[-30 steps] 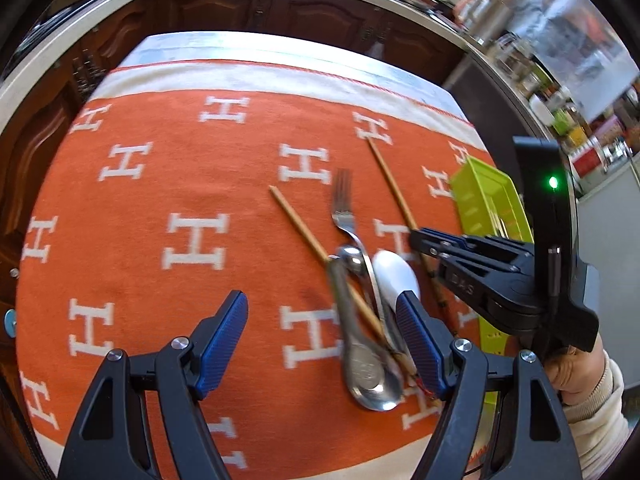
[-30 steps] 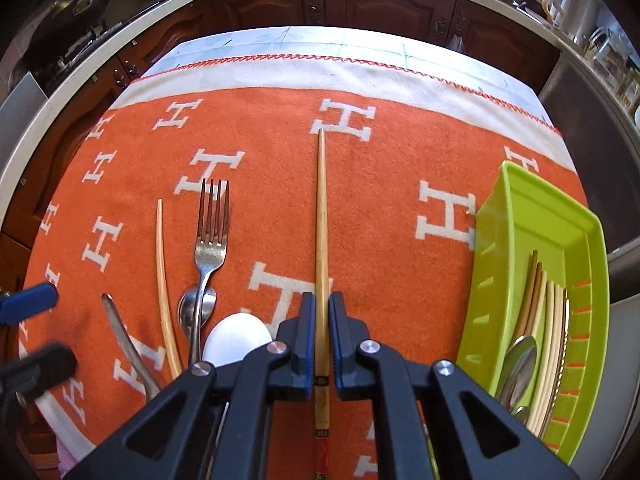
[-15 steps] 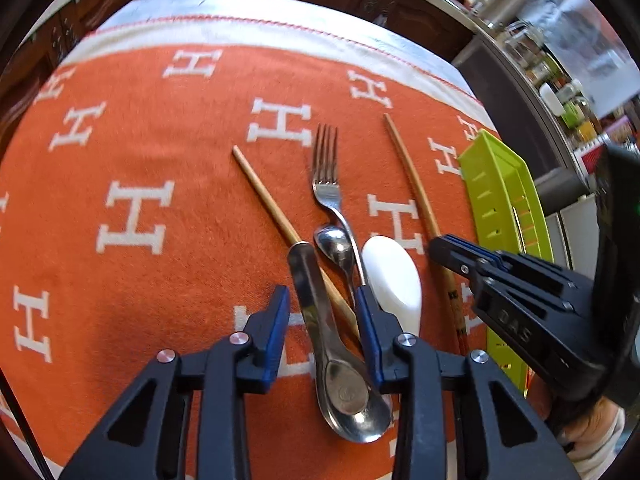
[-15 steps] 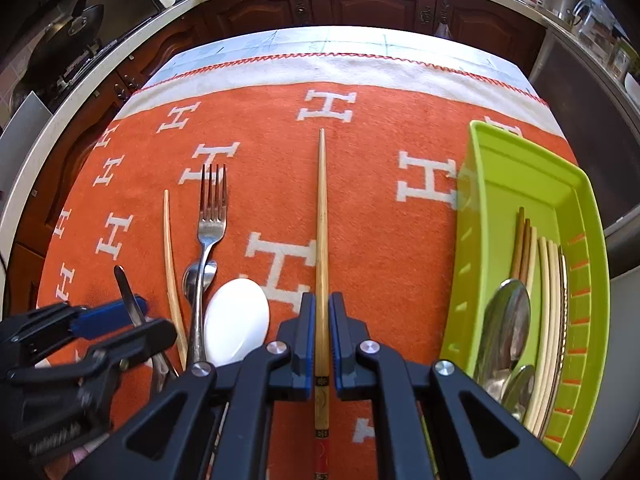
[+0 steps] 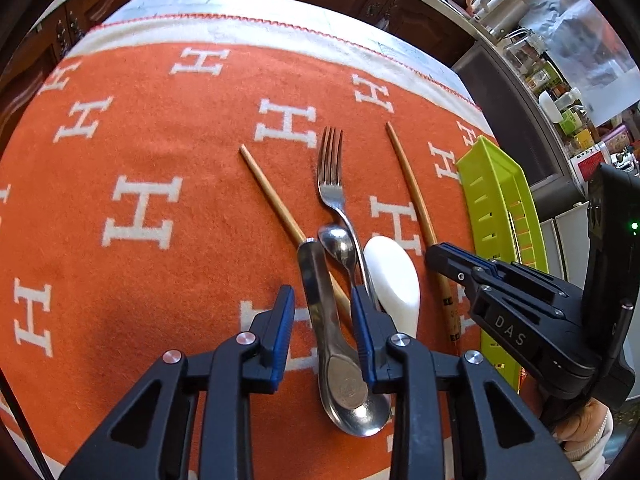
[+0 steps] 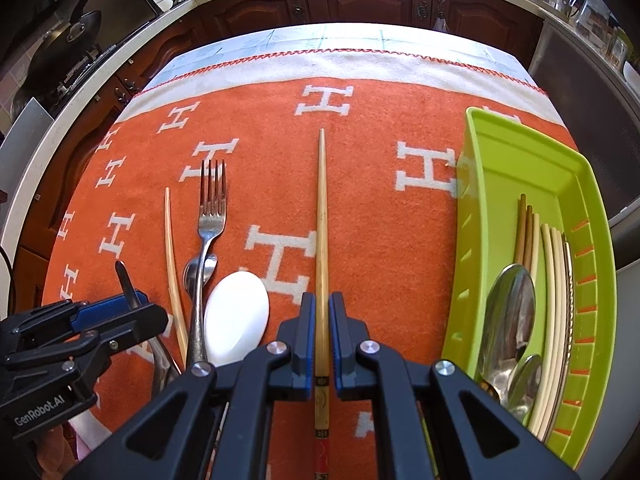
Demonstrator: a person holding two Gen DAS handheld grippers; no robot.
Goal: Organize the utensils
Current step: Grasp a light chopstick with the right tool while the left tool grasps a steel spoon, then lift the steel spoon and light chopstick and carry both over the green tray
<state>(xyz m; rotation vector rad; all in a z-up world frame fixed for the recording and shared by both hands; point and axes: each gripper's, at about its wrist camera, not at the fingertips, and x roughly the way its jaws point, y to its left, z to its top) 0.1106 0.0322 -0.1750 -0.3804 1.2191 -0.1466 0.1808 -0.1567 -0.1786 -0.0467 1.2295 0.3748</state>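
My left gripper stands part open astride the handle of a big steel spoon that lies on the orange cloth; its pads do not touch the handle. Beside it lie a wooden chopstick, a fork, a small steel spoon and a white spoon. My right gripper is shut on a second chopstick, which points away along the cloth. It also shows in the left wrist view.
A green tray stands at the right edge of the cloth and holds several chopsticks and steel spoons. Dark cabinets and a counter ring the table's far side.
My left gripper has moved forward over the big steel spoon and narrowed from wide open to a small gap around its handle. My right gripper stays shut on its chopstick.
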